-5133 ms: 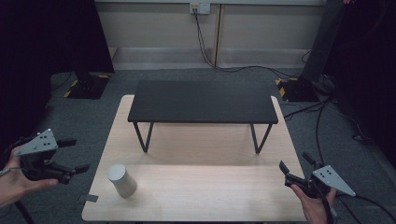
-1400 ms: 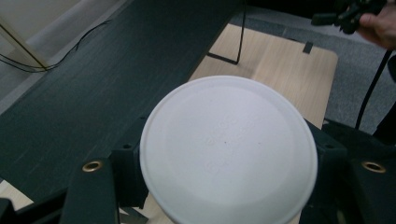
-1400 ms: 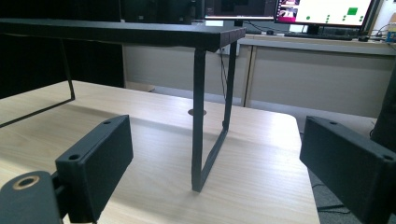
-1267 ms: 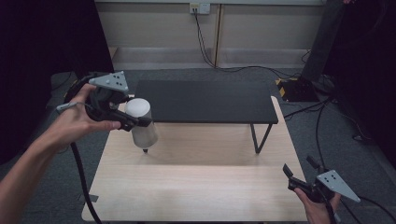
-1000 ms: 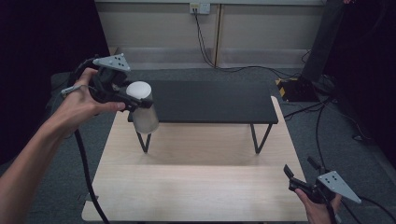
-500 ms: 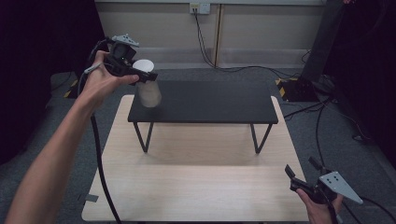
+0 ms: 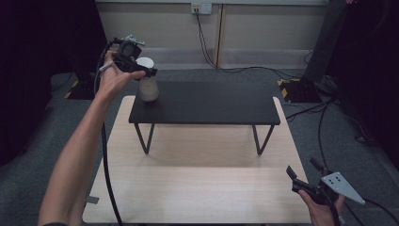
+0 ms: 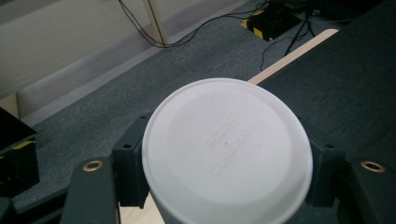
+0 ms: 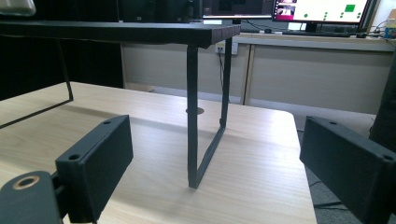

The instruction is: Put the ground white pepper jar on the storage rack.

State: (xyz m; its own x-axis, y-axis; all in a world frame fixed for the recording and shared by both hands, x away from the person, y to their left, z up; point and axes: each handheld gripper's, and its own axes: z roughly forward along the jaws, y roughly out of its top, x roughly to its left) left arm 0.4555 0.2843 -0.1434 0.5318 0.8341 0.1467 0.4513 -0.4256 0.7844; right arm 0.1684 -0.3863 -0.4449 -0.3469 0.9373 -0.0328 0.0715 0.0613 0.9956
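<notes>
high view: left gripper (image 7: pixel 141 71) fingers clamping white cup (image 7: pixel 147 87) at left end of black shelf (image 7: pixel 207 103); right gripper (image 7: pixel 303 176) idling over counter (image 7: pixel 197 188), fingers gaping wide, holding nothing.

High overhead forward-down view, two close claw-mounted views, black shelf (image 7: pixel 207 101) shared.

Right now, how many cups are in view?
1. A white lidded cup sits clamped in the left gripper at the left end of the black shelf. Anything under the shelf could be hidden.
</notes>
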